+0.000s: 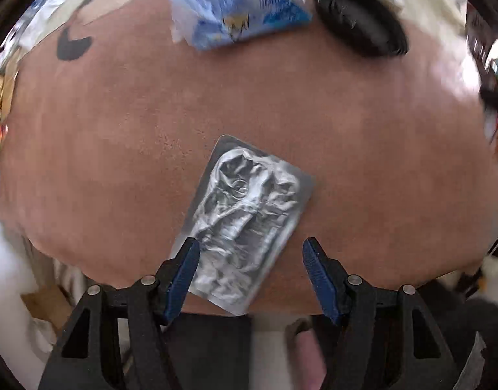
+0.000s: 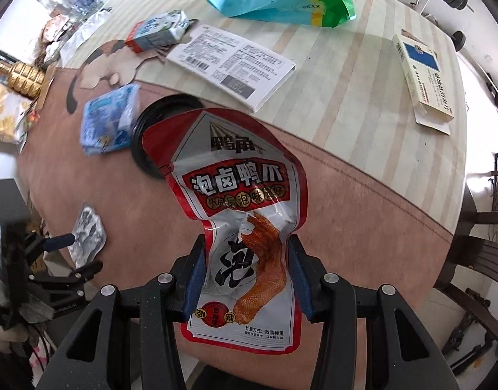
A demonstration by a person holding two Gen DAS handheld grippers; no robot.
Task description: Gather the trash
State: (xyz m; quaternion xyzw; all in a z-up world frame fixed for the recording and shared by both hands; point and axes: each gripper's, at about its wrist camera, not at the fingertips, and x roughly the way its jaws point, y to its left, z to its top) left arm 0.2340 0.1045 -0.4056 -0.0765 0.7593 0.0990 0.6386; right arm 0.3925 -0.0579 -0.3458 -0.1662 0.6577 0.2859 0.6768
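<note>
Left tool [image 1: 249, 253], open over the silver foil wrapper [image 1: 245, 217] at lower middle, should pinch its edges, while right tool [image 2: 245, 273] grips the duck-foot snack bag [image 2: 239, 214].

Left tool [image 1: 249, 253] is pointing pretty much straight down, blue-padded fingers [image 1: 184, 273] spread apart with a clear gap, coming up from the bottom edge of its own view; the left pad overlaps the edge of a silver foil pack [image 1: 245, 208] but isn't pinching it. From the right wrist view you can spot that same tool low at the left edge, one blue finger poking toward the middle. Right tool [image 2: 247, 276] also faces down, jaws squeezed onto the narrow waist of a red-and-white snack pouch [image 2: 239, 195], bottom centre of frame.
</note>
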